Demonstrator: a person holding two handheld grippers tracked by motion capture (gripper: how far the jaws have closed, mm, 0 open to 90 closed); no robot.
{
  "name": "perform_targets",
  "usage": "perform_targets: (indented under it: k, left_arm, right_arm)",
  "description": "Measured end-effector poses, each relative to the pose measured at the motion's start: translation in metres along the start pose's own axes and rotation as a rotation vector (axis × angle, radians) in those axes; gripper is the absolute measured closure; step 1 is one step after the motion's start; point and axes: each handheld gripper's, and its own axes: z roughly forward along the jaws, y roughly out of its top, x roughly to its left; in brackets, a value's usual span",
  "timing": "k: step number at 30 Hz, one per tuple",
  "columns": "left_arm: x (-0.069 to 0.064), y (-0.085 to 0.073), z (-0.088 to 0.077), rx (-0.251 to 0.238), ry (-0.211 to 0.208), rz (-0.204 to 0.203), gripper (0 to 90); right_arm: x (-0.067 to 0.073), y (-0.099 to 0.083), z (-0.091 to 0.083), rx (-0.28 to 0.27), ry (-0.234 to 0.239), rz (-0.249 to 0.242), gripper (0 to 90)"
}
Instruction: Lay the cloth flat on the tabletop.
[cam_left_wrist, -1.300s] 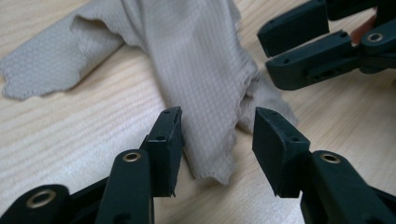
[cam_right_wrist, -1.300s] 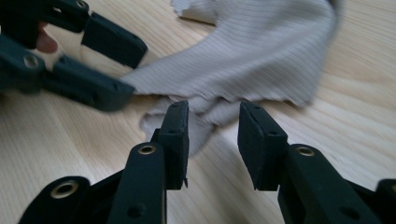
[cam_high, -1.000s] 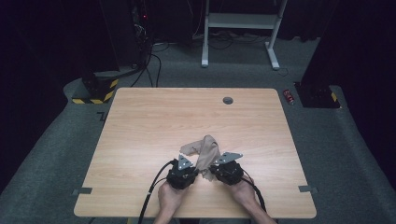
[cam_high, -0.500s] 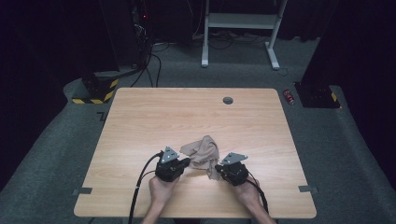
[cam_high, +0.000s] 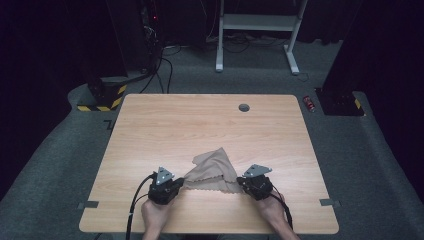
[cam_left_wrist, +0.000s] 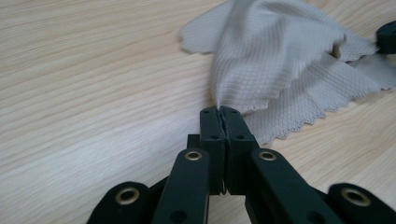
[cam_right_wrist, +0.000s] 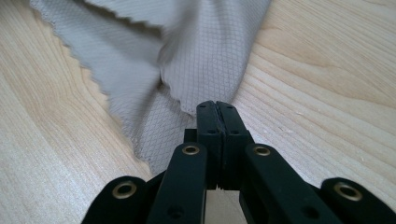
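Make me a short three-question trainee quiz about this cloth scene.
1. True or false: both the left tool and the right tool are shut on the cloth.
2. What does the cloth rest on: A) table, B) floor, C) chair?
3. Fill in: the cloth's edge is cut in a ___ pattern.

Key: 1 true; 2 A; 3 zigzag.

cloth: top cut off | forearms: cropped by bottom edge
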Motion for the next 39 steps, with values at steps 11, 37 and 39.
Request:
perform_targets:
  k: [11,37,39]
  left_arm:
    - [-0.027,0.013,0.016,-0.046,-0.072,0.078,59.2]
    - [-0.071,0.06,0.074,-0.008,-0.245,0.179,46.7]
    - [-0.072,0.062,0.077,0.002,-0.242,0.188,49.6]
  right_arm:
    - [0.008,0.023,0.008,-0.032,0.042,-0.028,71.6]
    - [0.001,0.047,0.011,-0.021,0.084,-0.023,89.0]
    - [0.003,0.048,0.01,-0.026,0.092,-0.019,88.9]
